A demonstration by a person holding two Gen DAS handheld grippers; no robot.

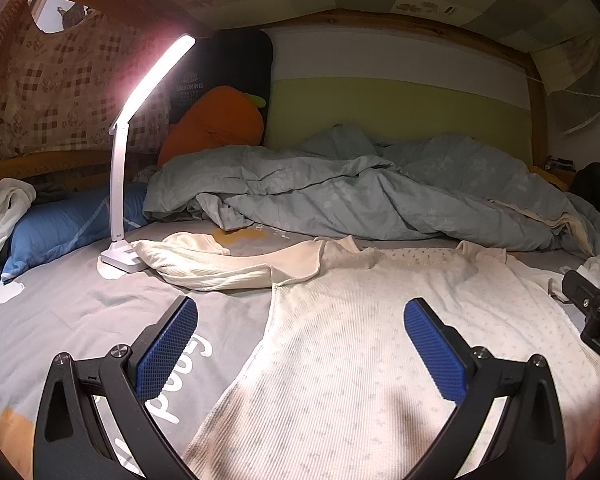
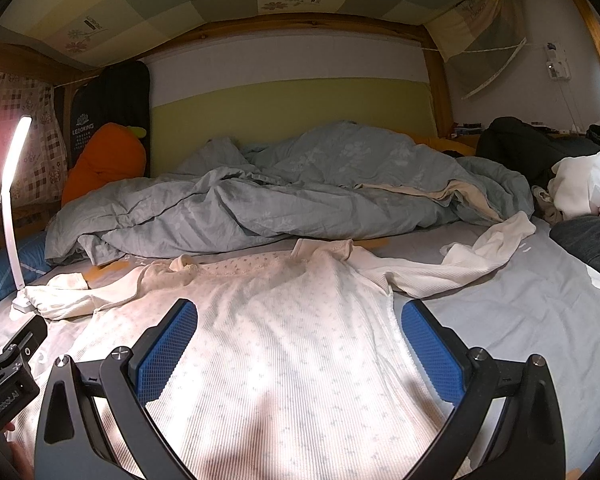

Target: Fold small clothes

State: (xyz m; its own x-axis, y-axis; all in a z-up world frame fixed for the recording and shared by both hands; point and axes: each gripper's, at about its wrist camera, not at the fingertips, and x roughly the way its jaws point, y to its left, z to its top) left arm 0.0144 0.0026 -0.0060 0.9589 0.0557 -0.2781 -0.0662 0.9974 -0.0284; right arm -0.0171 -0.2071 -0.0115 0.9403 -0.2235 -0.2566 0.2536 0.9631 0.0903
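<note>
We have the white shirt (image 1: 380, 340) spread flat on the bed sheet (image 1: 80, 312), nothing folded yet. The left gripper (image 1: 300, 354) and right gripper (image 2: 300, 354) hover wide open, empty. Next, we think, each should pinch a sleeve (image 2: 440, 268).

"LEAOKING" in pale letters on black cushion (image 2: 112, 120), upper left of right wrist view, above orange plush (image 2: 104, 160). "Good" in white script on grey bedsheet (image 1: 80, 320), lower left of left wrist view. Gripper lettering too partial to read.
</note>
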